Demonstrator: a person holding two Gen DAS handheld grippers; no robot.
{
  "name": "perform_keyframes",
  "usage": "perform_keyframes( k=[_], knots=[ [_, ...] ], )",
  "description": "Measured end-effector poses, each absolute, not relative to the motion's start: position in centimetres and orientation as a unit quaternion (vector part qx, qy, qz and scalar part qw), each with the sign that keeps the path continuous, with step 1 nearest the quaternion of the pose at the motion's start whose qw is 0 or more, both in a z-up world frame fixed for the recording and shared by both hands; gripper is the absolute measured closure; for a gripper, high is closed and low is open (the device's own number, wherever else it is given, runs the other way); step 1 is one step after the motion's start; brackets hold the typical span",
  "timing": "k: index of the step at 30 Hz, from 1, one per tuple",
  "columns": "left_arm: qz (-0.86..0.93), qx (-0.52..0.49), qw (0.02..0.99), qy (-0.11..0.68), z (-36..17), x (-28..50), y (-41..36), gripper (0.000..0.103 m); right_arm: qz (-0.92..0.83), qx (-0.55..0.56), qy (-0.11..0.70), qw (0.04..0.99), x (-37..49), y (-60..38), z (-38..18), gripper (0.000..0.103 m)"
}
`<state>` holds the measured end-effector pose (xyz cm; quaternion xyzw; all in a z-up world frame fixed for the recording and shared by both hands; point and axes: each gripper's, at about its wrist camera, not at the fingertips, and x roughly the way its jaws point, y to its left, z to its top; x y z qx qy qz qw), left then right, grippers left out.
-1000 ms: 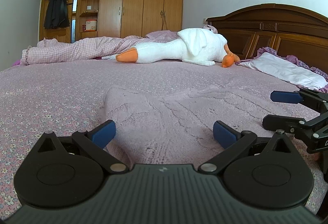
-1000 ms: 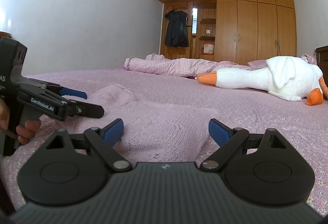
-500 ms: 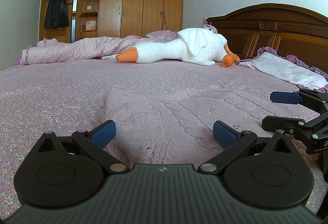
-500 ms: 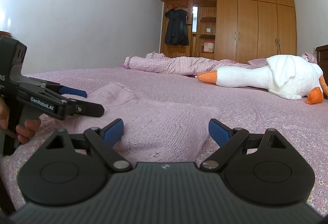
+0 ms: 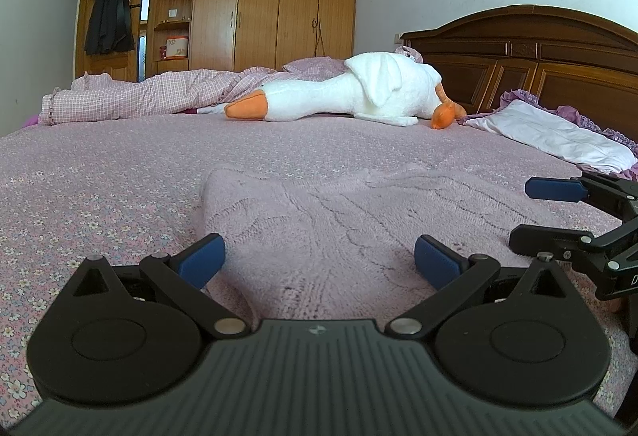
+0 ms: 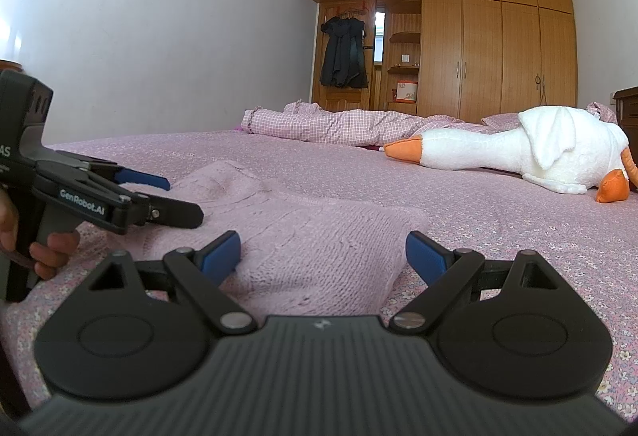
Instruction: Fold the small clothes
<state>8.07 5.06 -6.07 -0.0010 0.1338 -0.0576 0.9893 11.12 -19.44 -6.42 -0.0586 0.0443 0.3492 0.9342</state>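
Note:
A pale pink knitted sweater (image 5: pixel 359 212) lies flat on the floral bedspread (image 5: pixel 99 196), seen also in the right wrist view as the sweater (image 6: pixel 311 236). My left gripper (image 5: pixel 319 260) hovers open just over the sweater's near edge, nothing between its blue pads. My right gripper (image 6: pixel 323 256) is open too, low over the sweater's near right corner. Each gripper shows in the other's view: the right gripper (image 5: pixel 530 212) at the sweater's right side, the left gripper (image 6: pixel 179 196) at its left side, held by a hand (image 6: pixel 48 248).
A white plush goose (image 5: pixel 359 93) with orange beak and feet lies across the far bed. A checked pink quilt (image 5: pixel 143 97) is bunched behind it, a white pillow (image 5: pixel 550 137) by the dark headboard (image 5: pixel 538 61). Wooden wardrobes (image 6: pixel 498 49) line the far wall.

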Motion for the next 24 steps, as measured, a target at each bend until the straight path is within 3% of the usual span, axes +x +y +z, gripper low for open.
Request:
perform_keyframes(
  k=[24],
  knots=[
    [-0.061, -0.006, 0.989, 0.135, -6.29, 8.21, 5.5, 0.0, 0.351, -0.059, 0.047, 0.933, 11.45, -19.63, -6.52, 0.012]
  ],
)
